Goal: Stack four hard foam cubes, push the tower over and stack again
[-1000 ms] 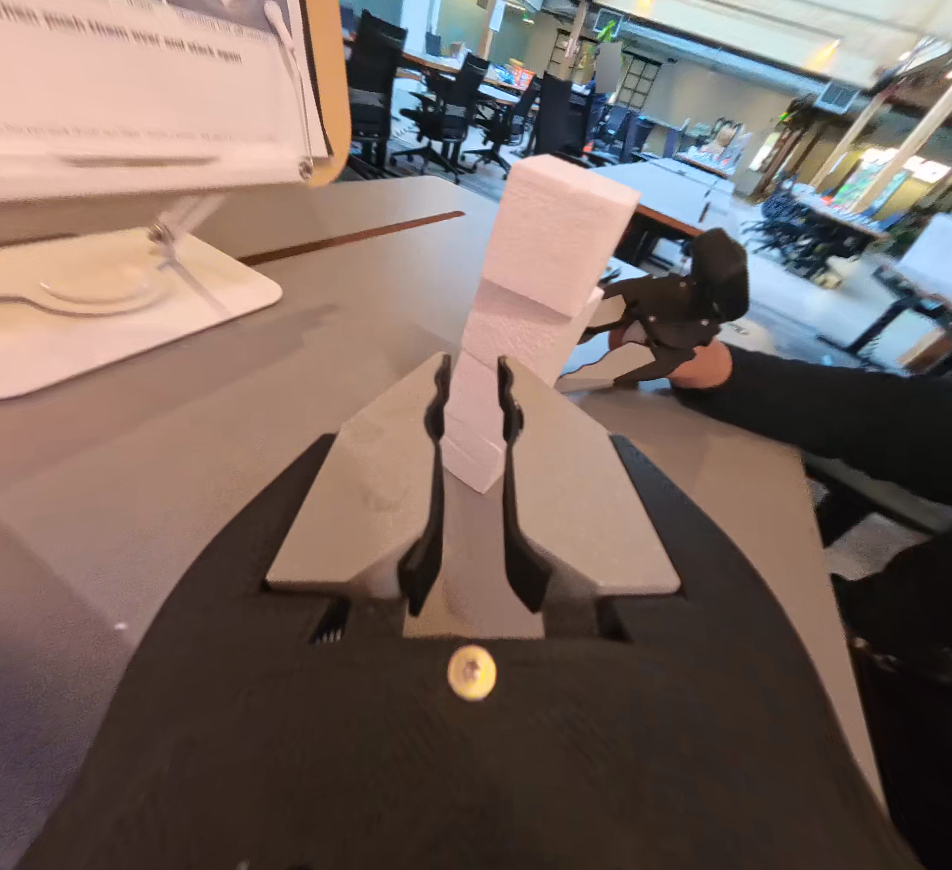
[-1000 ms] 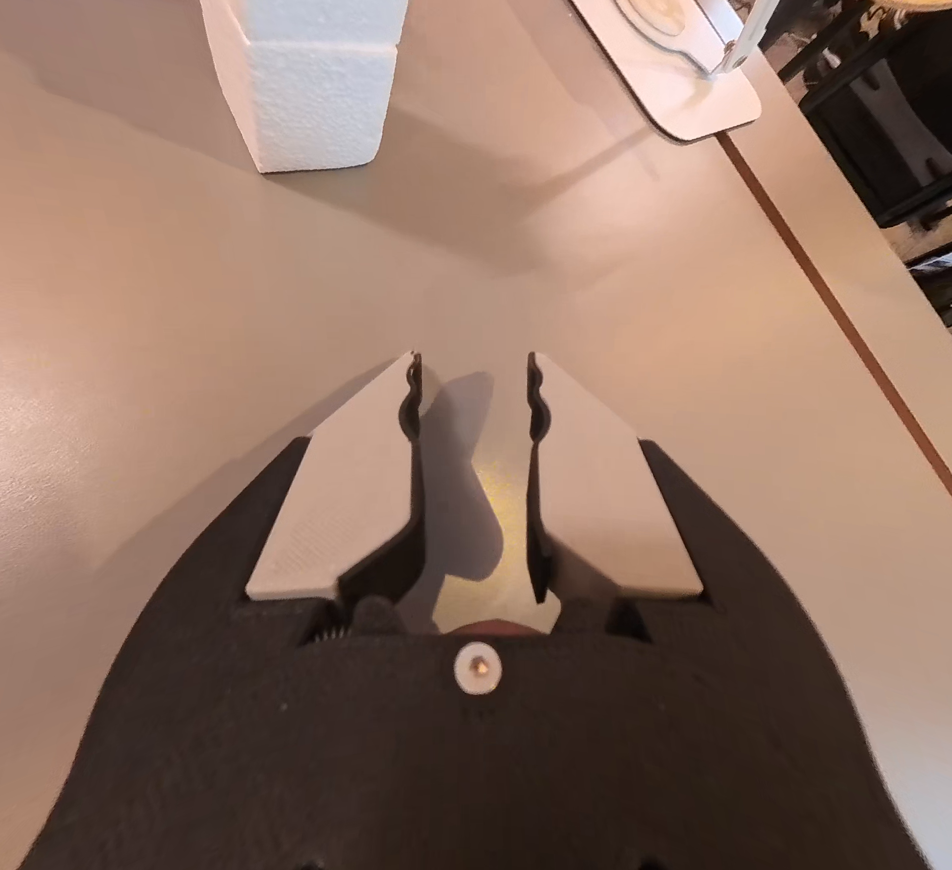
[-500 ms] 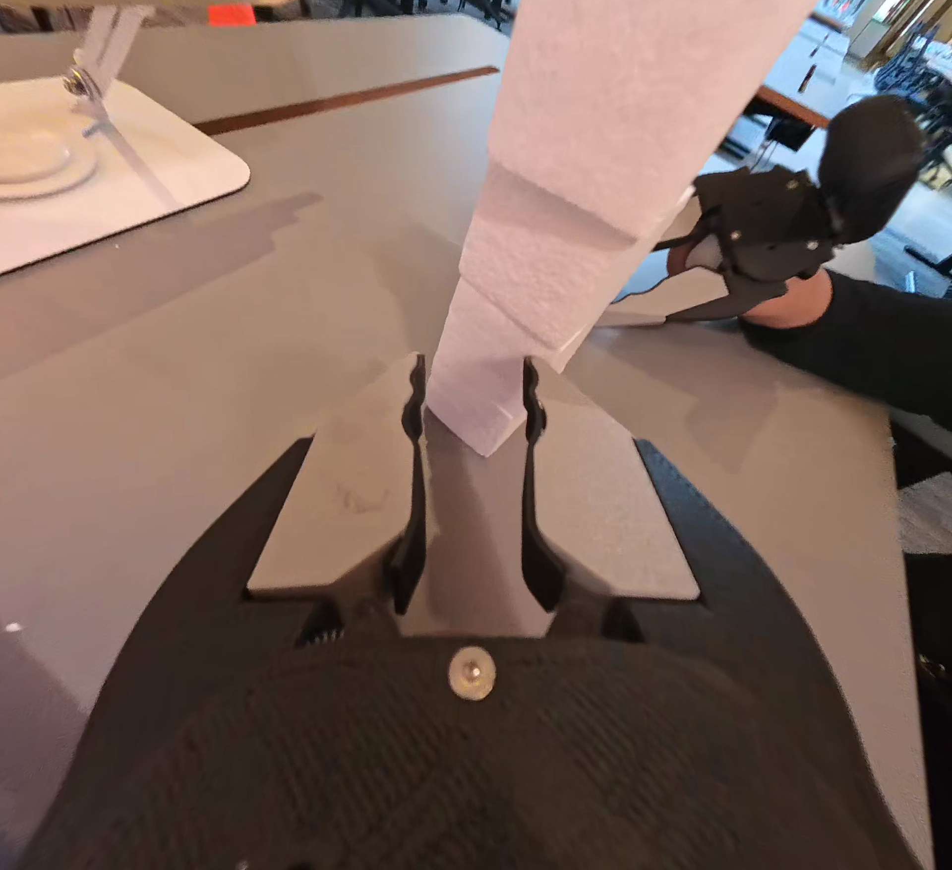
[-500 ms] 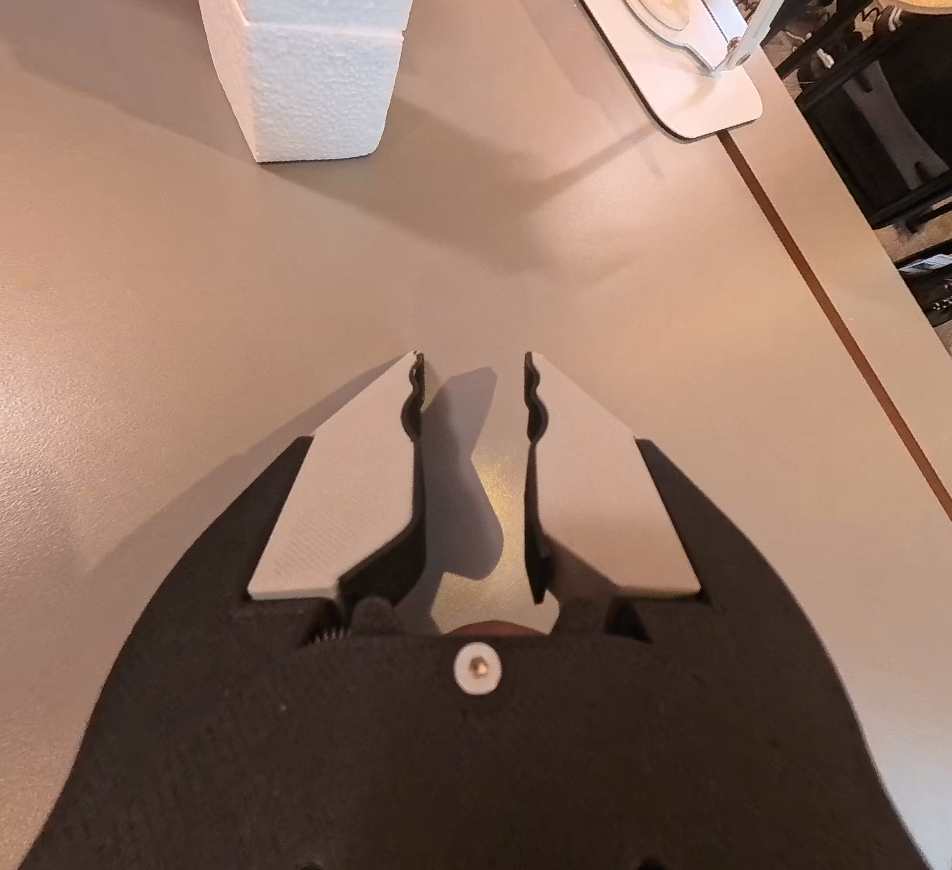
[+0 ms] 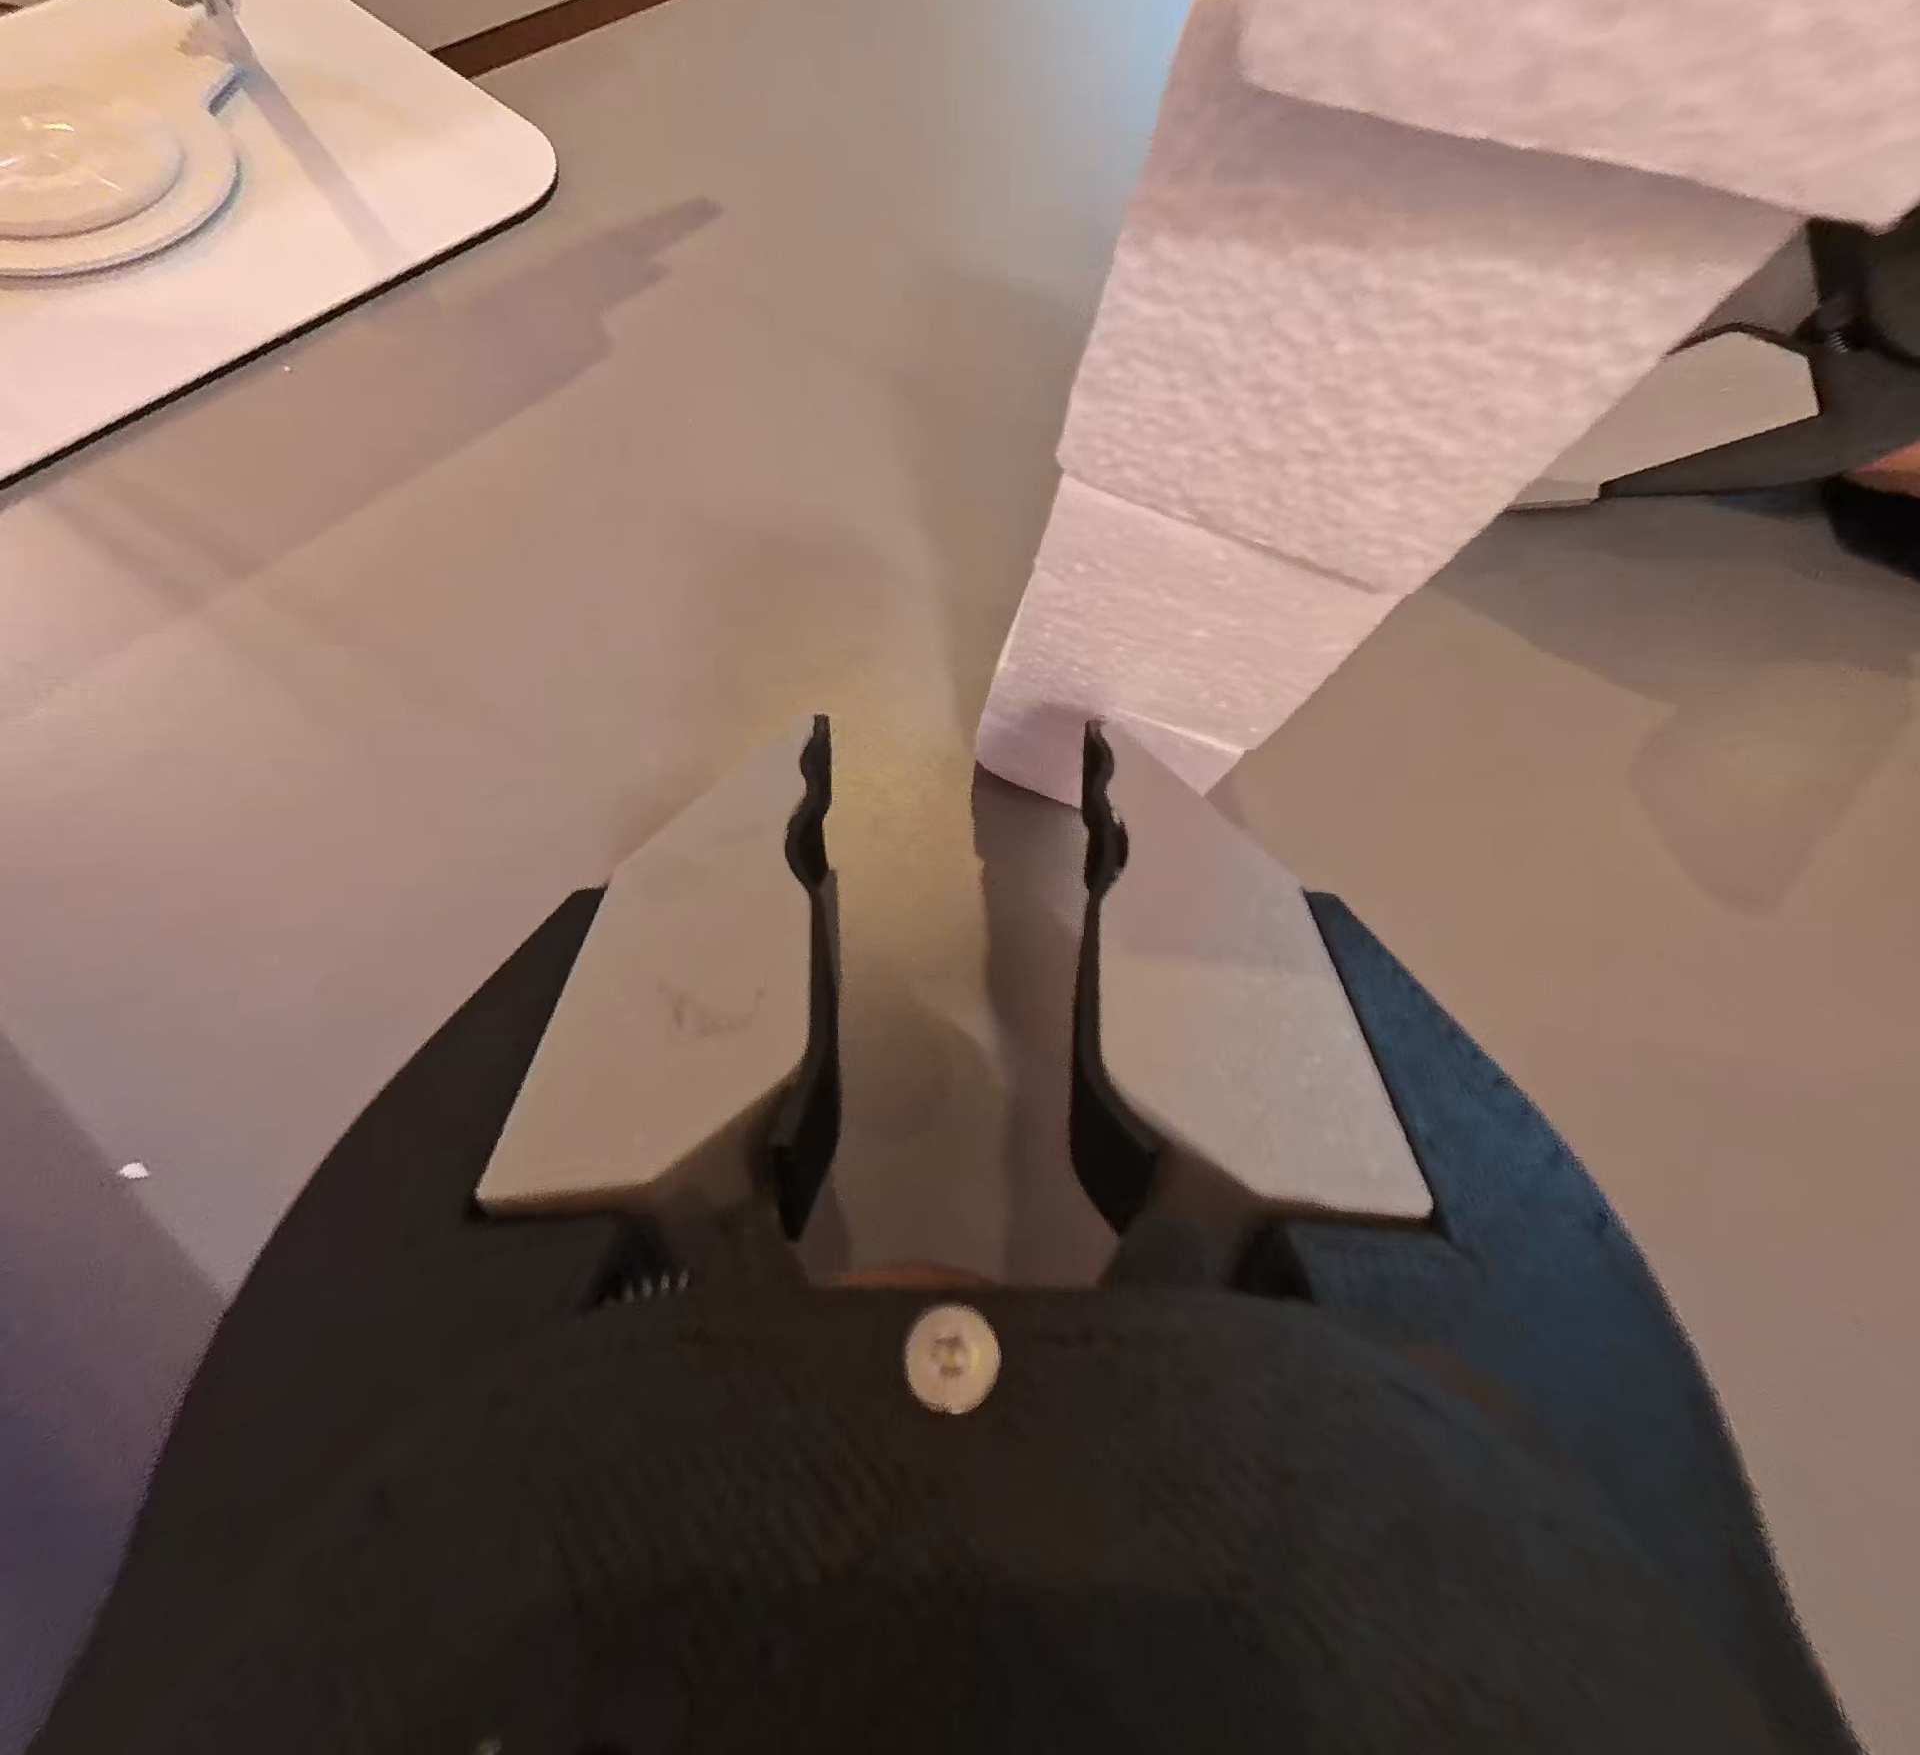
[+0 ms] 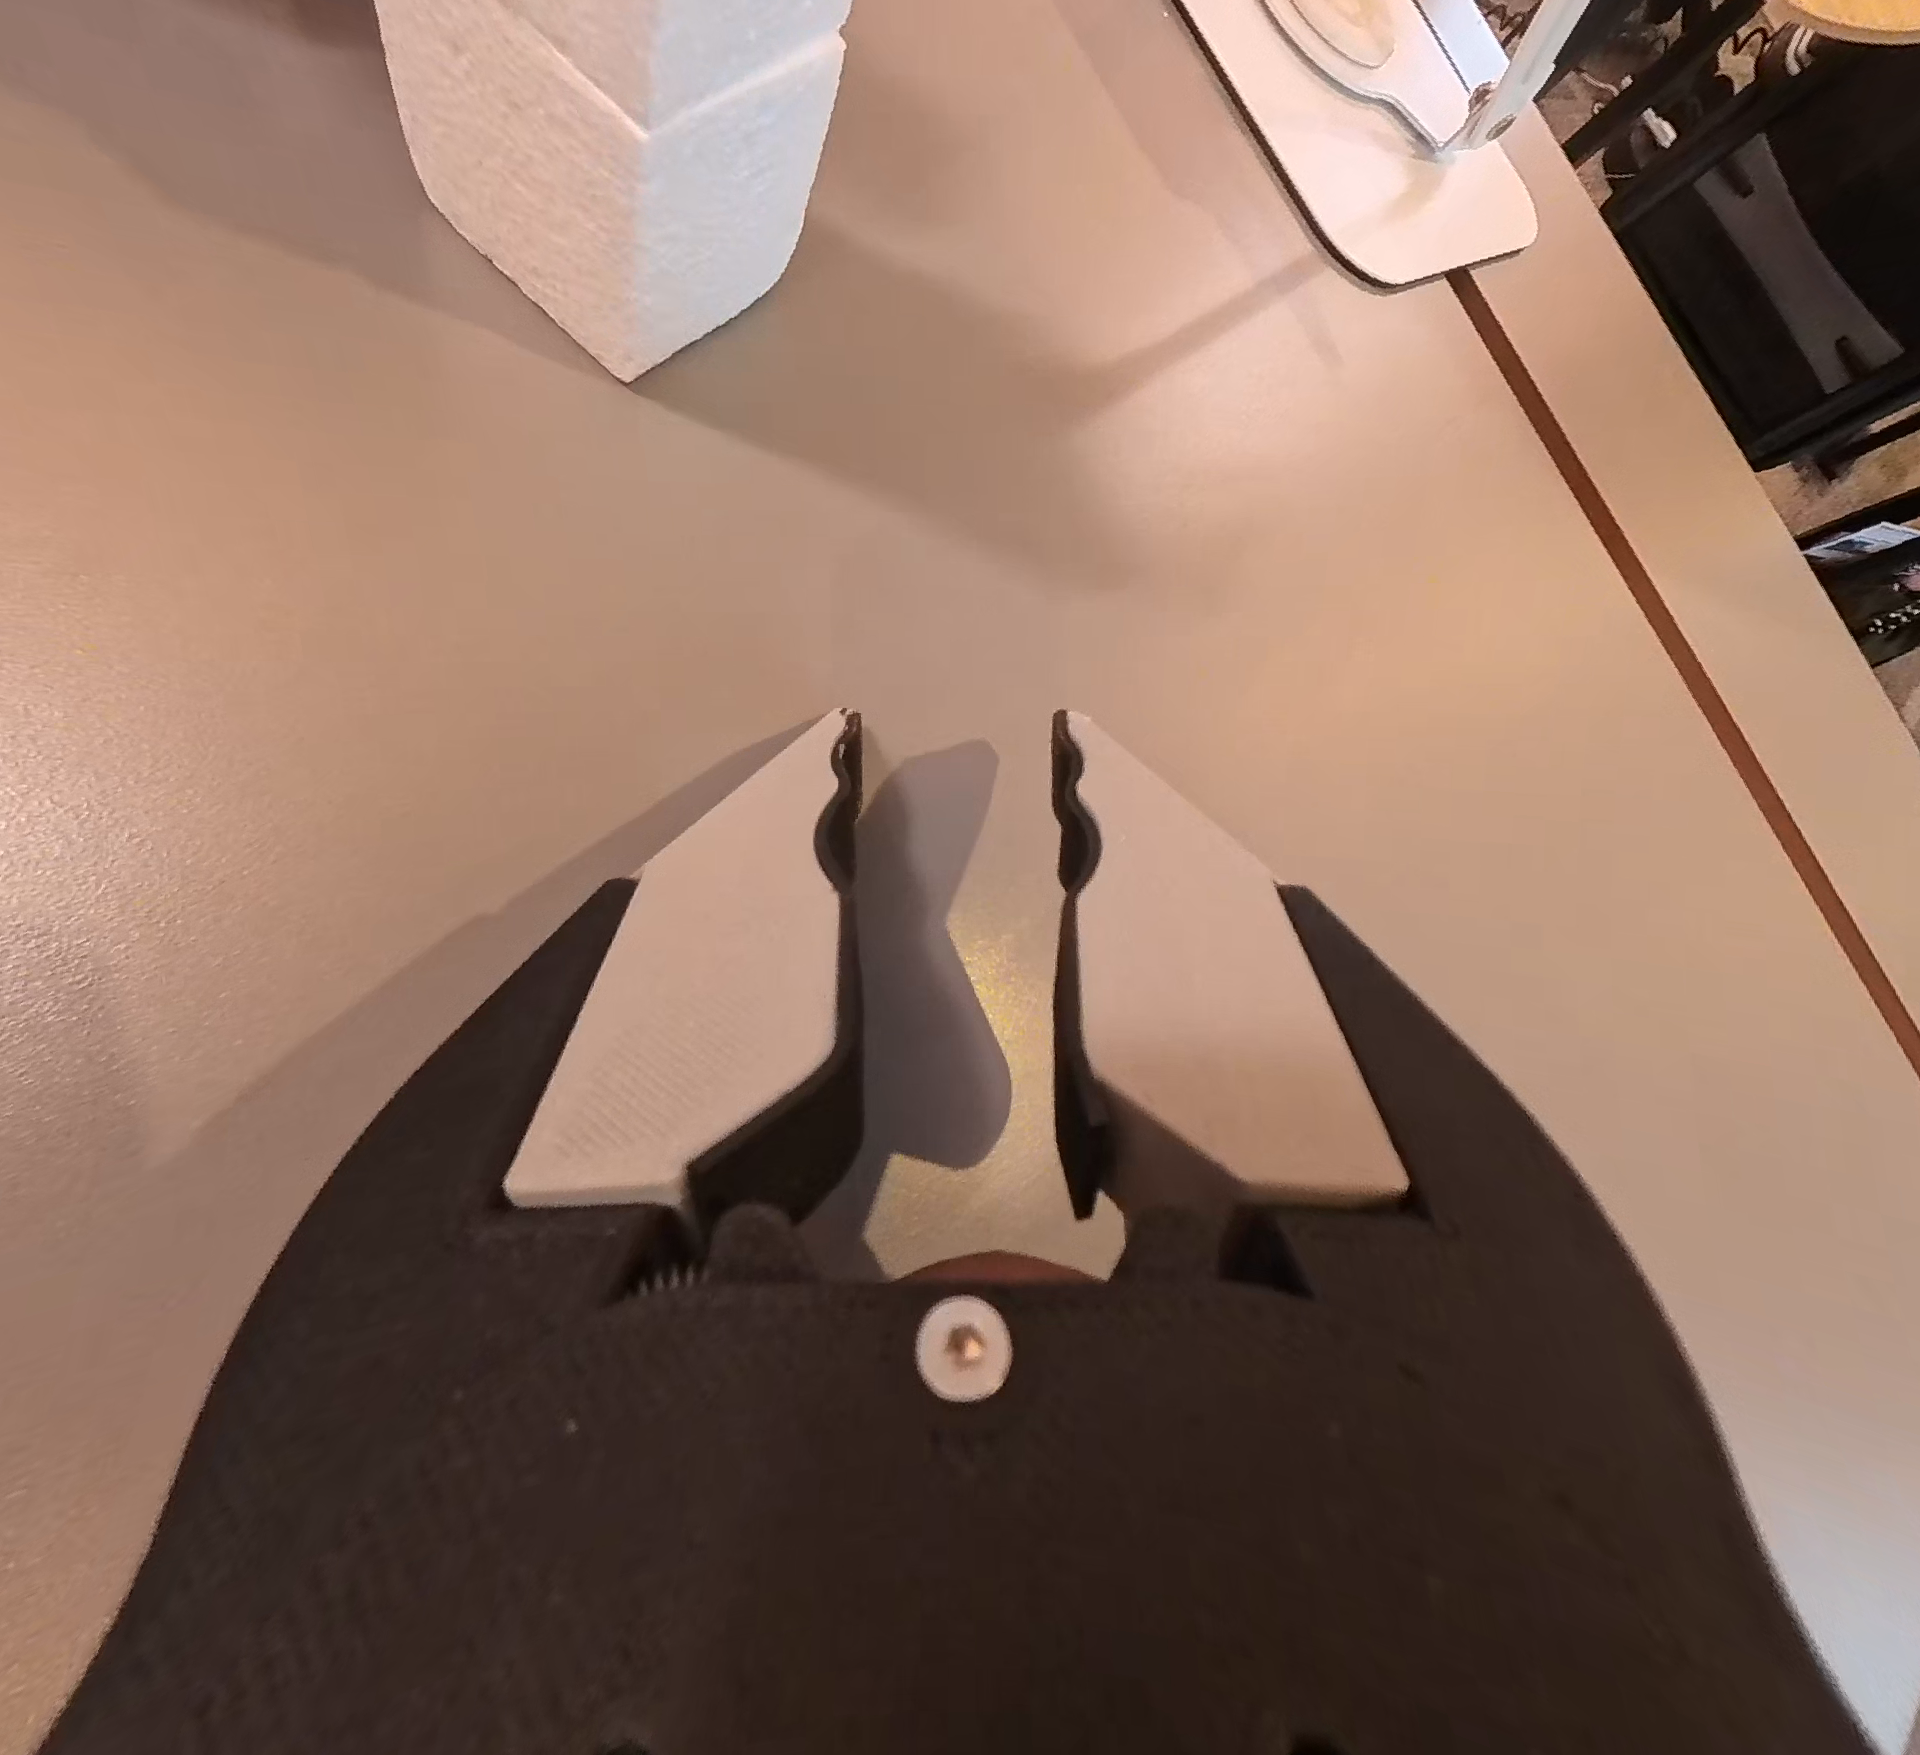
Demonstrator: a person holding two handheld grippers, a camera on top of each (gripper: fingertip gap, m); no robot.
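Note:
A tower of white foam cubes (image 5: 1351, 375) stands on the grey table (image 5: 416, 666); its top runs out of frame. My left gripper (image 5: 954, 739) is open and empty, low over the table, with its right fingertip (image 5: 1093, 749) just in front of the bottom cube (image 5: 1153, 666). In the right wrist view the tower's lower cubes (image 6: 623, 95) stand at the upper left. My right gripper (image 6: 954, 729) is open and empty, a short way back from the tower. Part of its black body (image 5: 1860, 292) shows behind the tower in the left wrist view.
A white stand base (image 5: 260, 251) lies on the table to the left of the tower; it also shows in the right wrist view (image 6: 1351, 95). A brown seam (image 6: 1662, 583) runs along the table. Beyond it the table ends, with dark furniture (image 6: 1766, 271) below. One gripper's finger ends stand about 15 cm off the other's.
My left gripper has dropped and closed in on the tower's base, and its jaws have opened wider. The tower now sits right of its centre. My right gripper has shifted only slightly.

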